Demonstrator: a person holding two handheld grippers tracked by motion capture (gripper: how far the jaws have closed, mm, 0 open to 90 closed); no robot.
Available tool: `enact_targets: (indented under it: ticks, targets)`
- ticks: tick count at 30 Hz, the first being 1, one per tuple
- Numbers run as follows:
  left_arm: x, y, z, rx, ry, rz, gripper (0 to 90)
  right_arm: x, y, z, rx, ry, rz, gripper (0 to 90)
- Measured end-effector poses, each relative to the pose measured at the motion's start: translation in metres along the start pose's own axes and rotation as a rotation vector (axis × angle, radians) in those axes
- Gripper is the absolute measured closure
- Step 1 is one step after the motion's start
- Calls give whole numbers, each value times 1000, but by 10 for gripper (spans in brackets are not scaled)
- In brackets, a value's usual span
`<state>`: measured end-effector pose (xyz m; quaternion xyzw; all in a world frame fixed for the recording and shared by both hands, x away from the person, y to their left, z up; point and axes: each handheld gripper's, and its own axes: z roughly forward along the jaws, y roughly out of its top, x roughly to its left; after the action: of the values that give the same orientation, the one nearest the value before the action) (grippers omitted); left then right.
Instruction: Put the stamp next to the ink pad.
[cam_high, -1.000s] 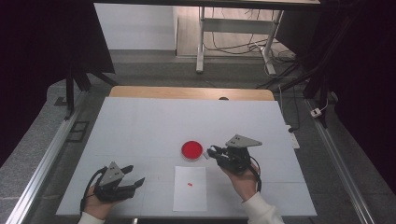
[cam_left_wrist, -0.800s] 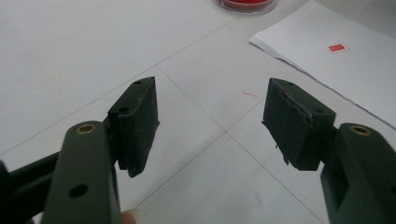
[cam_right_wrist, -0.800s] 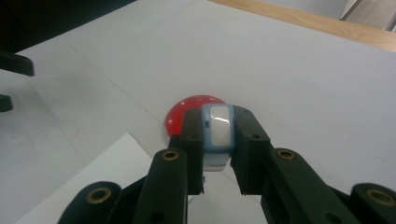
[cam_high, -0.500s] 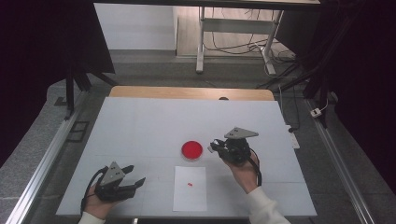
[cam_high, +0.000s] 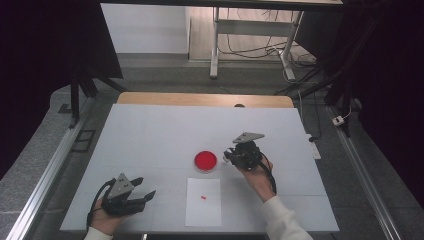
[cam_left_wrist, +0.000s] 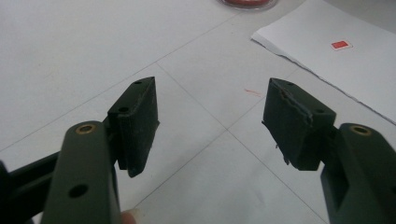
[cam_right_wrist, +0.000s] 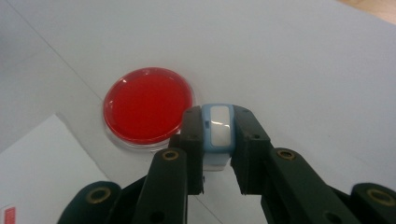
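My right gripper (cam_right_wrist: 217, 140) clamps a small blue-and-white block (cam_right_wrist: 218, 135) between its pads, just beside the red petri dish (cam_right_wrist: 147, 104). My left gripper (cam_left_wrist: 210, 123) rests with jaws apart, nothing between them.

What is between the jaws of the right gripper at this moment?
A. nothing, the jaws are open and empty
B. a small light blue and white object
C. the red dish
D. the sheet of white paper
B. In the right gripper view, the right gripper has its jaws closed on a small light blue and white object, while the red dish and the white paper lie on the table beside it.
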<state>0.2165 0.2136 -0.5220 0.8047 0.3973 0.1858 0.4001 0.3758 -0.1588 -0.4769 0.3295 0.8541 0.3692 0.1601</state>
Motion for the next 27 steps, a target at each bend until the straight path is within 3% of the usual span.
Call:
enact_targets:
  ticks: [11, 20, 27]
  targets:
    - [1, 0, 1, 2, 1, -2, 355, -8, -4, 19, 49, -17, 4, 752]
    - [1, 0, 1, 0, 5, -3, 355, -7, -4, 21, 48, -16, -9, 749]
    - [1, 0, 1, 2, 3, -2, 354, -6, -4, 22, 49, -4, -1, 661]
